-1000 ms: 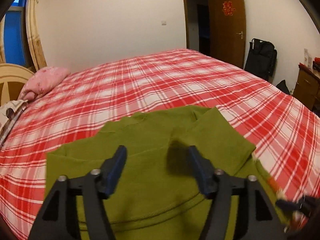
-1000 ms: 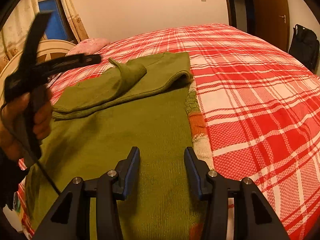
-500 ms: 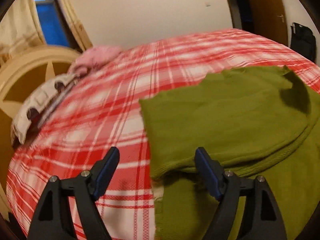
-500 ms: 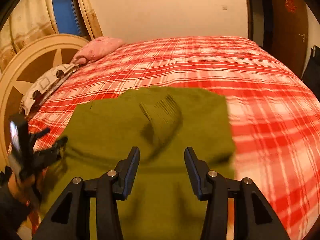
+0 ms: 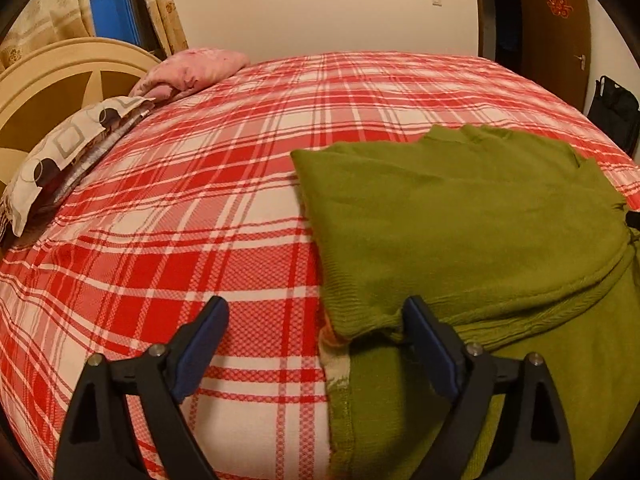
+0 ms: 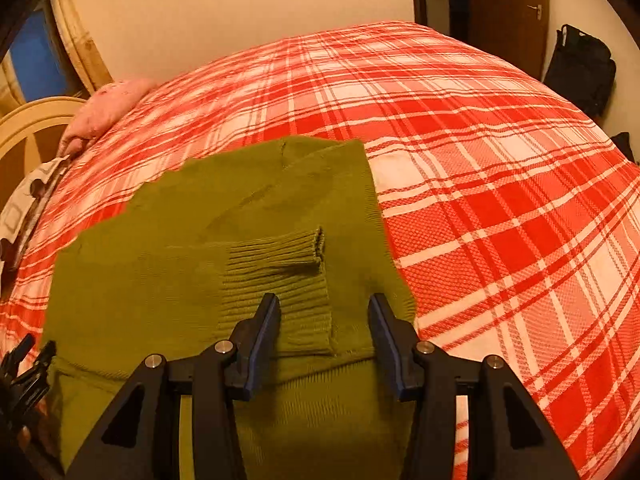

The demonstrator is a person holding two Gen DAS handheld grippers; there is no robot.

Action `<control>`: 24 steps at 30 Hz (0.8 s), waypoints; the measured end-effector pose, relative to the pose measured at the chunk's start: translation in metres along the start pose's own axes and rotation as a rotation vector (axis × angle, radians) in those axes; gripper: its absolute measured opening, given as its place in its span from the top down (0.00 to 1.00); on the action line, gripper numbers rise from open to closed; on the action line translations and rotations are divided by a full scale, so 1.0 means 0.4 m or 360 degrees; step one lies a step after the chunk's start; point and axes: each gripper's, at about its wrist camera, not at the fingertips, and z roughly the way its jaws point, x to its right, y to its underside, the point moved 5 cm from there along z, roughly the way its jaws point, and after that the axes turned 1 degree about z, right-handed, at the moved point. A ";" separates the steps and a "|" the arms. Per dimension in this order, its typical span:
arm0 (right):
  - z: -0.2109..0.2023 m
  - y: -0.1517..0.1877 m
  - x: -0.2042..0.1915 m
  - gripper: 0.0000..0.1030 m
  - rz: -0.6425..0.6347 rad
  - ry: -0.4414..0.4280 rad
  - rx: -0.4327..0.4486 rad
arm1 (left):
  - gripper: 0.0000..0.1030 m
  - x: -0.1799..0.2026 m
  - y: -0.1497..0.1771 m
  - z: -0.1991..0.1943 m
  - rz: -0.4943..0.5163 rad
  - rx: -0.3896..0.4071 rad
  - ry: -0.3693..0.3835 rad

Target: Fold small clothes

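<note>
One green knit sweater (image 6: 248, 216) folded on bed, ribbed cuff on top; both grippers open, empty

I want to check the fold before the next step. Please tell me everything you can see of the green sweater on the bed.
The green sweater is an olive knit, seemingly soft, lying flat on the red plaid bedcover. Its upper part is folded down over the lower part, leaving a thick doubled edge. One sleeve lies across the top, its ribbed cuff with the open end facing right. A pale and orange patterned strip shows at its left edge. Both grippers, left gripper and right gripper, are open above it, gripping nothing.
</note>
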 end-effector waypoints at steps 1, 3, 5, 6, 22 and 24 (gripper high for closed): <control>-0.013 -0.001 -0.004 0.53 -0.0020 0.0018 0.0011 | 0.11 -0.001 0.001 0.000 0.0000 -0.0005 -0.0002; -0.035 -0.010 -0.012 0.53 -0.0031 0.0025 0.0058 | 0.10 -0.011 0.005 0.001 -0.0023 -0.0012 -0.0008; -0.058 -0.022 -0.020 0.53 -0.0038 0.0010 0.0103 | 0.09 -0.031 0.007 0.000 -0.0083 -0.0010 -0.0003; -0.063 -0.027 -0.021 0.53 -0.0033 -0.0001 0.0116 | 0.09 -0.043 0.010 0.002 -0.0119 -0.0016 -0.0011; 0.014 0.002 -0.071 0.58 -0.0282 0.0062 0.0034 | 0.03 -0.070 0.022 0.014 -0.0204 -0.0057 -0.0040; 0.031 -0.001 -0.064 0.58 -0.0259 0.0070 0.0012 | 0.02 -0.082 0.025 0.019 -0.0250 -0.0078 -0.0034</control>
